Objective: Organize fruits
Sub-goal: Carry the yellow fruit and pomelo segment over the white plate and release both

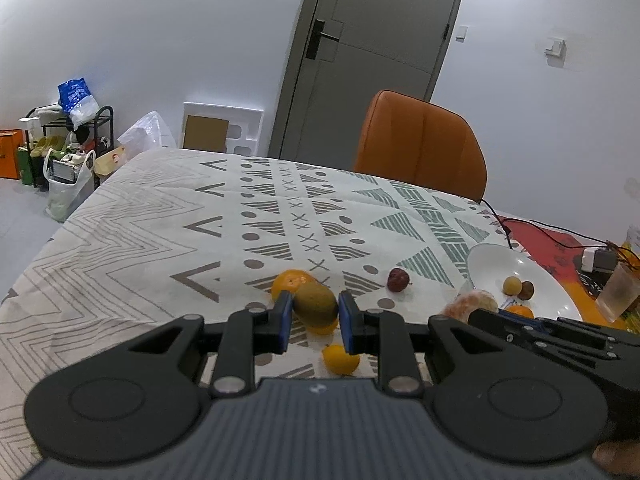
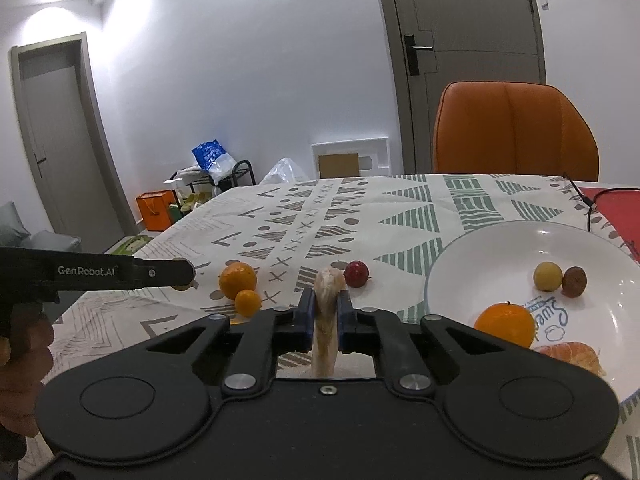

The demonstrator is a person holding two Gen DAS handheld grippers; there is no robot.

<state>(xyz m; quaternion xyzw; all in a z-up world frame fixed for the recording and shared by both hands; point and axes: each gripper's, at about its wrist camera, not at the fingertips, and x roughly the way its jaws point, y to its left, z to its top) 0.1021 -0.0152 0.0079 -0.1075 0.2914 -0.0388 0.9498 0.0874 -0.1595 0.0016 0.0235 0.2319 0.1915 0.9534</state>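
Left gripper (image 1: 314, 312): blue-padded fingers (image 1: 285, 312) closed around a green-brown kiwi (image 1: 316, 304), one pad at each side of it. In this view the kiwi overlaps the front of a large orange (image 1: 289, 282) lying on the patterned tablecloth (image 1: 160, 216); whether the kiwi is lifted or resting cannot be told. A small orange (image 1: 340, 358) shows below the kiwi, between the fingers, on the cloth. A dark red fruit (image 1: 398, 279) lies apart to the right, between the oranges and the white plate (image 1: 552, 300).

Right gripper (image 2: 323, 312): fingers (image 2: 306, 318) clamped narrowly on a peeled citrus piece (image 2: 326, 308), pale and elongated, which stands upright between the pads and sticks out above and below them. In the right wrist view the gripper is just left of the plate's rim (image 2: 436, 280).

Plate contents, right wrist view: one whole orange (image 2: 505, 323) near the front, a peeled citrus portion (image 2: 572, 354) just beside it at the near rim, a small yellow round fruit (image 2: 547, 276) and a small brown round fruit (image 2: 574, 281) touching each other farther back. Blue lettering is printed on the plate.

The left gripper's body, marked GenRobot.AI, enters the right wrist view from the left, level with the large orange. An orange chair (image 2: 516, 128) stands at the table's far side, a grey door (image 1: 360, 48) behind it. A black cable (image 1: 520, 224) runs over the red mat (image 1: 532, 236) beyond the plate.
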